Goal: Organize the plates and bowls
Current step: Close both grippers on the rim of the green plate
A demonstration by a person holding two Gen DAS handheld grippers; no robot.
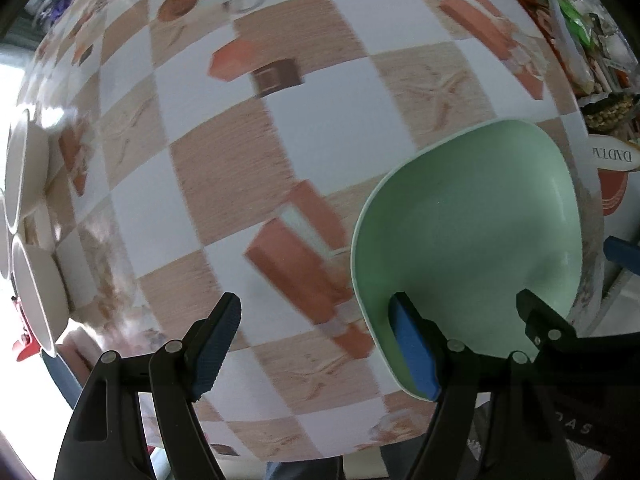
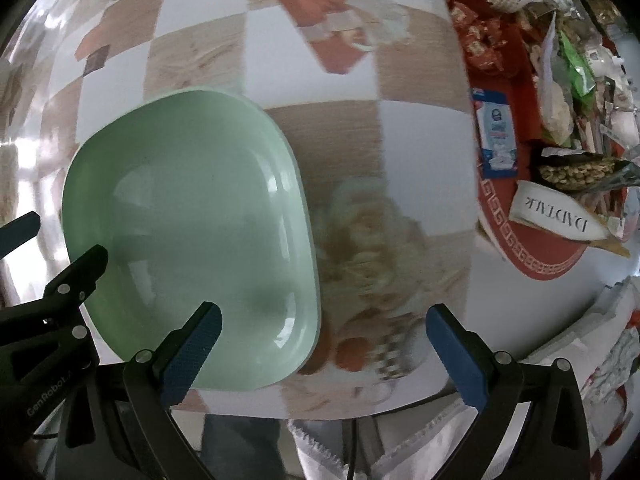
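Note:
A pale green squarish plate (image 1: 472,236) lies flat on the checkered tablecloth near the table's front edge; it also shows in the right wrist view (image 2: 188,224). My left gripper (image 1: 316,344) is open and empty, just left of the plate, with its right finger over the plate's near rim. My right gripper (image 2: 324,350) is open and empty, just right of the plate, with its left finger over the plate's near corner. White bowls (image 1: 24,208) stand at the far left edge of the left wrist view.
A red tray (image 2: 520,216) piled with snack packets and a white "DADTALK" box (image 2: 560,220) sits at the table's right side. The checkered tablecloth (image 1: 240,140) stretches away ahead. The table's front edge runs just under both grippers.

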